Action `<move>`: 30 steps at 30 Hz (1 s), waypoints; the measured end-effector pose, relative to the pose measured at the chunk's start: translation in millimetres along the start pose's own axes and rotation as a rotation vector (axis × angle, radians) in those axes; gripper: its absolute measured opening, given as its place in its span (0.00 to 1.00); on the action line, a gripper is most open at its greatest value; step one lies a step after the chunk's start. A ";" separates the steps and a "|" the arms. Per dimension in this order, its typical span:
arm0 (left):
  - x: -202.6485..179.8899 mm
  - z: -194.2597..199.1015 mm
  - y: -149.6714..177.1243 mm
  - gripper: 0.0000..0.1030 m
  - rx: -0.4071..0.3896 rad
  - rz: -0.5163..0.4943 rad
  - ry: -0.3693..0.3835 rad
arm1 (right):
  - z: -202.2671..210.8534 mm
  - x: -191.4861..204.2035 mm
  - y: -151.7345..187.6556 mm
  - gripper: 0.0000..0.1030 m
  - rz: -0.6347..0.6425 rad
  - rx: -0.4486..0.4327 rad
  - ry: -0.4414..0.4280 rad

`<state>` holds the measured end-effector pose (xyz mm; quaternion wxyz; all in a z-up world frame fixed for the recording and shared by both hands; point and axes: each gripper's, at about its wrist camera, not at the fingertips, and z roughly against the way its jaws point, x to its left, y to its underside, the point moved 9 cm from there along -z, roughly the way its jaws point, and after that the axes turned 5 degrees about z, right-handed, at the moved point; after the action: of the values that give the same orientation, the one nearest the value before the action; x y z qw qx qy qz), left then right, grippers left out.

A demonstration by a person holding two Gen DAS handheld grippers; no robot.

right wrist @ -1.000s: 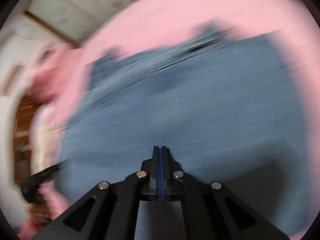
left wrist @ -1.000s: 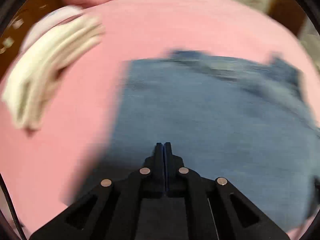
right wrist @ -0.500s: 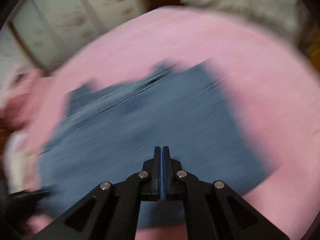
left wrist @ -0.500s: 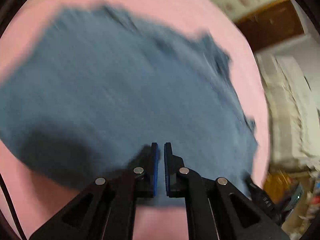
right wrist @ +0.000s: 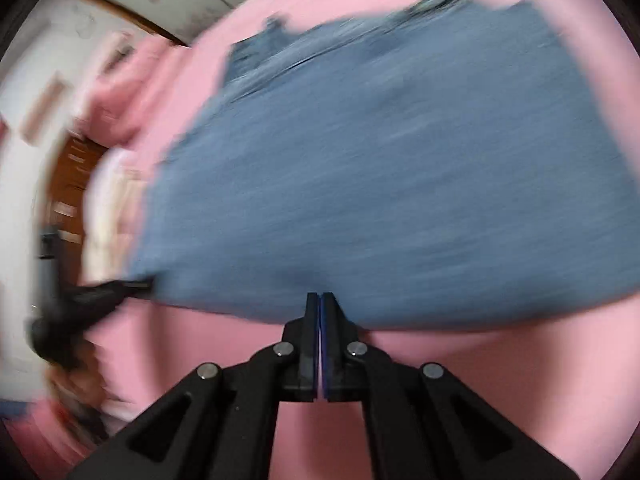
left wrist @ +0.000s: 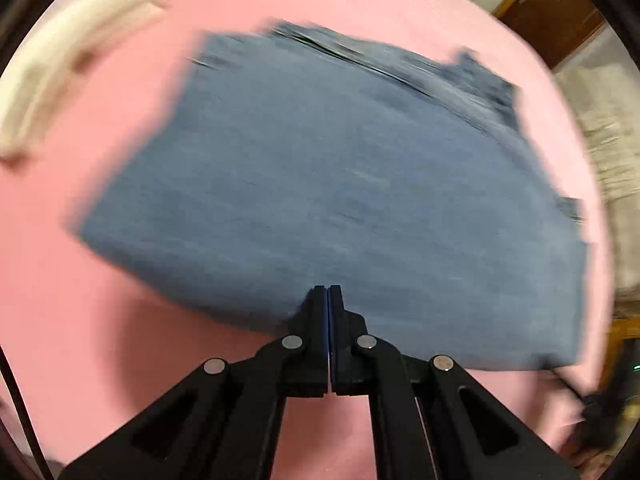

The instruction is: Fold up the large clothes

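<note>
A folded pair of blue jeans lies flat on the pink bed sheet; it also shows in the right wrist view. My left gripper is shut with nothing between its pads, at the near edge of the jeans. My right gripper is shut and empty too, at the near edge of the jeans. The left gripper shows as a dark shape at the jeans' left corner in the right wrist view. Both views are motion-blurred.
A folded white cloth lies on the sheet at the far left. A pink pillow sits near the wall. Brown wooden furniture and cluttered items stand beyond the bed's right side.
Both cameras swung around over the jeans. The left gripper's jaws were slightly apart half a second ago and are now shut. The jeans stay folded flat on the sheet.
</note>
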<state>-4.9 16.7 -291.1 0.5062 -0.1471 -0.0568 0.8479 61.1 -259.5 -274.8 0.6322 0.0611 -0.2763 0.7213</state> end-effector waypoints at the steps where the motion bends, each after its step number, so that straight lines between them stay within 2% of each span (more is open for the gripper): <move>1: 24.7 -2.2 -4.2 0.01 -0.003 -0.005 -0.099 | 16.1 -26.6 2.3 0.00 -0.004 -0.001 0.074; 2: 43.3 -4.4 -6.7 0.01 0.001 -0.007 -0.148 | 27.6 -56.7 6.3 0.00 -0.011 0.009 0.173; 3: 58.0 -7.1 -8.4 0.01 0.013 0.013 -0.119 | 38.0 -79.6 5.5 0.00 -0.023 0.017 0.247; 4: 64.9 -8.0 -8.4 0.01 0.029 0.061 -0.049 | 48.6 -98.8 4.9 0.00 -0.079 0.015 0.215; 5: 67.9 -8.0 -7.9 0.01 0.038 0.091 -0.021 | 54.6 -110.6 5.8 0.00 -0.130 0.013 0.215; 6: 68.1 -8.2 -6.7 0.01 0.040 0.090 -0.027 | 58.3 -117.6 7.5 0.00 -0.159 0.021 0.223; 8: 64.1 -10.2 -3.0 0.01 0.033 0.043 -0.079 | 57.0 -116.2 8.4 0.00 -0.141 0.042 0.249; 10: 58.4 -17.6 1.9 0.01 0.045 0.049 -0.085 | 47.9 -118.6 9.3 0.00 -0.190 0.042 0.283; 14: 62.3 -23.2 7.4 0.00 0.050 0.082 -0.057 | 43.7 -127.6 14.5 0.00 -0.286 0.027 0.302; 18: 71.6 -31.7 8.9 0.00 0.083 0.117 0.023 | 47.5 -118.3 5.6 0.00 -0.211 0.034 0.443; 19: 75.4 -36.1 6.8 0.00 0.087 0.125 0.039 | 51.2 -105.5 -4.6 0.00 -0.169 -0.008 0.483; 21: 84.1 -37.5 7.9 0.00 0.089 0.164 0.083 | 53.0 -80.6 -21.6 0.00 -0.133 -0.087 0.455; 23: 90.5 -40.1 9.6 0.00 0.079 0.203 0.107 | 35.3 -40.5 -41.3 0.00 -0.123 -0.119 0.323; 26: 95.2 -39.8 14.0 0.00 0.053 0.198 0.096 | -9.2 18.5 -67.5 0.00 -0.126 -0.100 0.116; 28: 94.5 -39.0 13.4 0.00 0.048 0.189 0.082 | -35.5 48.4 -84.3 0.00 -0.129 -0.085 0.026; 30: 92.9 -38.9 13.5 0.00 0.051 0.181 0.078 | -67.4 71.4 -99.0 0.00 -0.086 -0.023 0.034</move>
<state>-45.5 89.5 -349.2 0.4328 -0.1719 -0.0020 0.8849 158.6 -160.0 -268.3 0.6679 0.0533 -0.2710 0.6911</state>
